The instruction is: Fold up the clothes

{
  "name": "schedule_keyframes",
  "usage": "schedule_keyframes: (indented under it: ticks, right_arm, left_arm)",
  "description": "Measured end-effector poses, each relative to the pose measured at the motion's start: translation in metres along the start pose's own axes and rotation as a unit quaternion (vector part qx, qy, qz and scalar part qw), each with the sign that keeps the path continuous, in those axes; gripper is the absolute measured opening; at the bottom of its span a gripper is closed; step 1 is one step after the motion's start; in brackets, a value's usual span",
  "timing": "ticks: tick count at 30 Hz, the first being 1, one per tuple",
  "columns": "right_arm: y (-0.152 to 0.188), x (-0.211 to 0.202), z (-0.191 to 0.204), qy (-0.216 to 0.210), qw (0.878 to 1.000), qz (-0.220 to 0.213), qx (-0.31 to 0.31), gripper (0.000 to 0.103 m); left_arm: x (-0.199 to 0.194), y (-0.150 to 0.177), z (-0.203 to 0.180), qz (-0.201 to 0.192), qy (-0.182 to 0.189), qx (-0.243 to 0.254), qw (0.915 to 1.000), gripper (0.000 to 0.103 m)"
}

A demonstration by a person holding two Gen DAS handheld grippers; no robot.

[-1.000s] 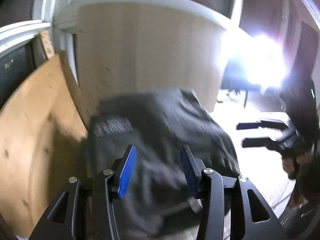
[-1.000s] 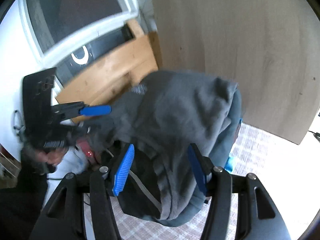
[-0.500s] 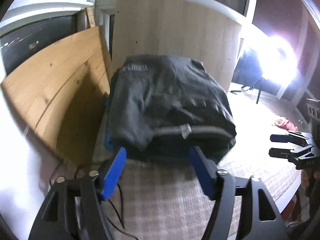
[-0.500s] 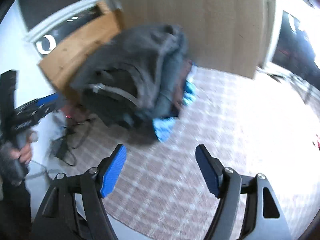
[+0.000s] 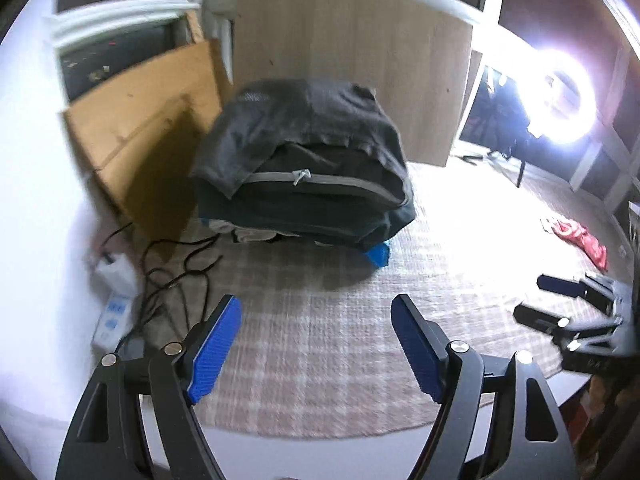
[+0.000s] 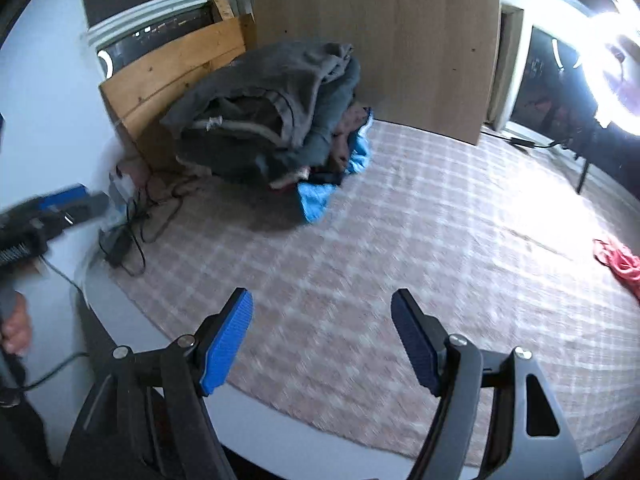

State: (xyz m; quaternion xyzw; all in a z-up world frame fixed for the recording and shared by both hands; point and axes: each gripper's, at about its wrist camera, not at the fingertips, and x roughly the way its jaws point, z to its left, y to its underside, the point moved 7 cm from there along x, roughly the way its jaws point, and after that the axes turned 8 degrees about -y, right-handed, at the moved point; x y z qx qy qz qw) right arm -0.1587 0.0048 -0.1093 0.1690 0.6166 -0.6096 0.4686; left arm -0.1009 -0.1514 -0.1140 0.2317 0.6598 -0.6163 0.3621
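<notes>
A stack of folded dark clothes (image 5: 304, 152) (image 6: 264, 108) stands at the far side of the checked tablecloth (image 5: 320, 340), a grey top uppermost and a blue garment (image 6: 316, 200) at the bottom. My left gripper (image 5: 316, 308) hangs over bare cloth well short of the stack; its jaws are opening and nothing is between them. My right gripper (image 6: 322, 300) is open and empty over the cloth, also seen at the right in the left wrist view (image 5: 560, 300). A crumpled red garment (image 5: 576, 238) (image 6: 620, 264) lies at the far right.
Wooden boards (image 5: 152, 128) (image 6: 400, 40) lean behind and left of the stack. A white power strip (image 5: 114, 300) and black cables (image 5: 176, 268) lie left of the stack. A bright ring light (image 5: 556, 100) glares at the right. The table's near edge (image 6: 280, 432) curves below the grippers.
Both grippers let go of the dark top, opened and drew back from the stack. The stack now sits farther away with the top lying folded on it.
</notes>
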Motion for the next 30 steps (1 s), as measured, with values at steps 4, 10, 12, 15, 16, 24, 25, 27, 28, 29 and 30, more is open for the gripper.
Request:
schedule_keyframes:
  ticks: [4,10,12,15,16,24,25,27,28,29,30]
  right_arm:
    - [0.035,-0.02,-0.007,-0.034,0.999,0.015,0.012,0.071]
    - [0.082,-0.046,-0.021,-0.043,0.999,0.011,0.016,0.071]
    - [0.098,-0.05,-0.026,-0.045,0.999,0.015,0.019,0.071]
    - [0.118,-0.057,-0.034,-0.043,0.999,0.016,0.027,0.071]
    - [0.122,-0.06,-0.035,-0.043,0.998,0.014,0.03,0.071]
    - [0.135,-0.086,-0.043,-0.034,0.999,0.0,0.029,0.071]
    - [0.136,-0.088,-0.044,-0.035,0.999,-0.001,0.031,0.071]
    - [0.137,-0.09,-0.045,-0.035,0.999,-0.002,0.031,0.071]
    - [0.138,-0.09,-0.045,-0.035,0.999,-0.001,0.031,0.071]
    - [0.139,-0.091,-0.045,-0.035,0.999,-0.001,0.029,0.071]
    - [0.139,-0.091,-0.045,-0.035,0.999,0.0,0.026,0.071]
  left_arm:
    - [-0.035,0.02,-0.017,-0.001,-0.027,-0.01,0.9996,0.078]
    - [-0.078,0.051,-0.048,-0.012,-0.049,-0.002,0.9987,0.081]
    - [-0.088,0.061,-0.057,-0.011,-0.047,-0.003,0.9988,0.081]
    - [-0.101,0.076,-0.066,-0.017,-0.053,-0.004,0.9985,0.081]
    - [-0.105,0.079,-0.069,-0.018,-0.05,-0.005,0.9986,0.081]
    - [-0.134,0.088,-0.083,-0.039,-0.059,-0.008,0.9975,0.102]
    - [-0.137,0.088,-0.085,-0.042,-0.058,-0.007,0.9974,0.102]
    - [-0.14,0.089,-0.087,-0.046,-0.057,-0.005,0.9973,0.102]
    - [-0.141,0.089,-0.088,-0.048,-0.057,-0.004,0.9972,0.102]
    - [-0.143,0.09,-0.088,-0.051,-0.056,-0.004,0.9971,0.102]
    - [-0.144,0.09,-0.088,-0.053,-0.055,-0.005,0.997,0.102]
